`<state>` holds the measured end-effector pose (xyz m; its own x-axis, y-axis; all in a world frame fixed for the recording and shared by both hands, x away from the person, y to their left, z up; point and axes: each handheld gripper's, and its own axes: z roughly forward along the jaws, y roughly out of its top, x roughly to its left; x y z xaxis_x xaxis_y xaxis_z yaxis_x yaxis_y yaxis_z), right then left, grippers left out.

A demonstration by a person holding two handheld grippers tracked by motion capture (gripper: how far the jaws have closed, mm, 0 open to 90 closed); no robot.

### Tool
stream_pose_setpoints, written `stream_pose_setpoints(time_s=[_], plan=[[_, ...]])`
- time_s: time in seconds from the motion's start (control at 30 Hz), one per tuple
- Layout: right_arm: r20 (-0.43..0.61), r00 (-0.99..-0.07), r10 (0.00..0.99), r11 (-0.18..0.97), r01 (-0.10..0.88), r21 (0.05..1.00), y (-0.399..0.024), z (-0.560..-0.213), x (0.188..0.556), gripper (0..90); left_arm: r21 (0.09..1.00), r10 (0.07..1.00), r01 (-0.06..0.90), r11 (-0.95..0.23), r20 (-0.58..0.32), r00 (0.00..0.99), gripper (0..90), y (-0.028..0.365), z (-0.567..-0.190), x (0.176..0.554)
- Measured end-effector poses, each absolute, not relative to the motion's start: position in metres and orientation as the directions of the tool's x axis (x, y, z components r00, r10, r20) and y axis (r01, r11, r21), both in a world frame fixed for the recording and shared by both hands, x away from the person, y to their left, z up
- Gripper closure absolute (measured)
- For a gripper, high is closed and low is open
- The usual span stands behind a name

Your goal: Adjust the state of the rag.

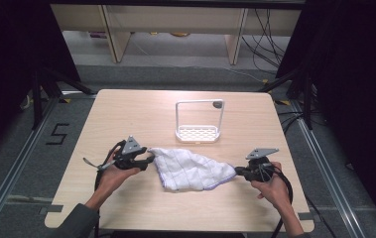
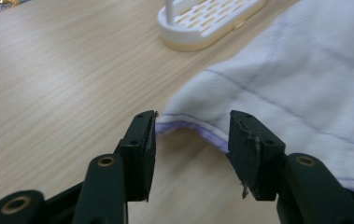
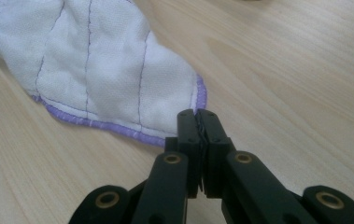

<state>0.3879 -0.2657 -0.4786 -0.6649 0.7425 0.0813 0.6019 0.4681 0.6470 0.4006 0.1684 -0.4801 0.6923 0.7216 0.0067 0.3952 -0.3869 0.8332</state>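
White cloth (image 1: 193,169) flat on the table (image 1: 126,109), just in front of the white rack (image 1: 199,130). Left gripper (image 2: 191,142) at the cloth's left edge, jaws apart, nothing pinched, purple hem lying loose between them. Right gripper (image 3: 198,122) at the cloth's right corner, jaws shut tight; pinching the corner or not, cannot tell. Probably pulling that corner away from the rack to keep the cloth stretched out and smooth.

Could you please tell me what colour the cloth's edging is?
Purple, around the white cloth with thin dark lines; clearest in the right gripper view.
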Motion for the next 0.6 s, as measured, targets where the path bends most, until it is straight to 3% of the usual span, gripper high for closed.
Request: stream_pose_setpoints(time_s=[0.2, 0.47, 0.53, 0.6], plan=[[0.074, -0.668, 0.74, 0.477, 0.6, 0.642, -0.264, -0.479, 0.387, 88.7, 0.848, 0.614, 0.364, -0.386, -0.058, 0.787, 51.3, 0.149, -0.482, 0.348], [0.089, -0.66, 0.746, 0.454, 0.602, 0.657, -0.265, -0.476, 0.382, 88.5, 0.809, 0.492, 0.277, -0.519, 0.018, 0.87, 55.9, 0.113, -0.499, 0.346], [0.091, -0.659, 0.747, 0.453, 0.604, 0.656, -0.265, -0.477, 0.383, 88.5, 0.803, 0.485, 0.275, -0.529, 0.02, 0.874, 59.2, 0.109, -0.503, 0.348], [0.096, -0.659, 0.746, 0.45, 0.605, 0.657, -0.264, -0.479, 0.383, 88.5, 0.767, 0.455, 0.241, -0.595, 0.074, 0.887, 74.9, 0.106, -0.511, 0.355]])
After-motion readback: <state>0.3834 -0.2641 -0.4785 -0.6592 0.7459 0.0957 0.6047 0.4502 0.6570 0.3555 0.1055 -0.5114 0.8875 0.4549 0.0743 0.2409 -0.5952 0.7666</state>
